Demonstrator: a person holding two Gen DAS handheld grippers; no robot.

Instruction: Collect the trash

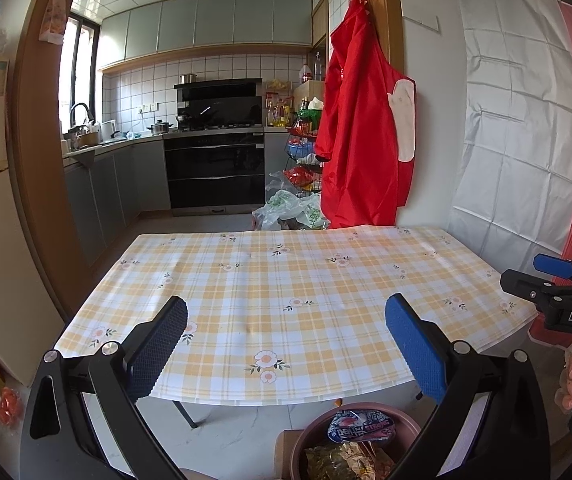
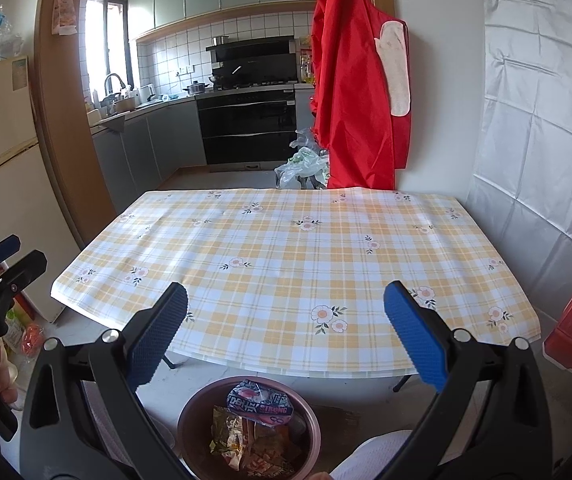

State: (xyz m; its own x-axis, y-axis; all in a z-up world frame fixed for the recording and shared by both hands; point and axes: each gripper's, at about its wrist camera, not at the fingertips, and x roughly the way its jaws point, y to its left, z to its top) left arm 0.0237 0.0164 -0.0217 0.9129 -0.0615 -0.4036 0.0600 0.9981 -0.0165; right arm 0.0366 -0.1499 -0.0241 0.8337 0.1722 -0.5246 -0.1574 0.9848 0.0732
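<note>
Both the left gripper (image 1: pixel 286 340) and right gripper (image 2: pixel 286 336) are hovering wide open and empty over the near edge of the checked tablecloth (image 2: pixel 294 248), while the snack wrappers (image 2: pixel 250 432) are lying inside the brown bin (image 2: pixel 190 412) on the floor below, nearer than the table.

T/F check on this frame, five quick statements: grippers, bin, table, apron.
1. Both grippers are open and hold nothing. True: left gripper and right gripper stand wide apart, empty.
2. The bin holds wrappers. True: several wrappers lie inside.
3. The bin sits on the table. False: it stands on the floor, below the near edge of the table.
4. Trash lies on the tablecloth. False: none is visible there.
5. A blue apron hangs by the doorway. False: the apron is red.
</note>
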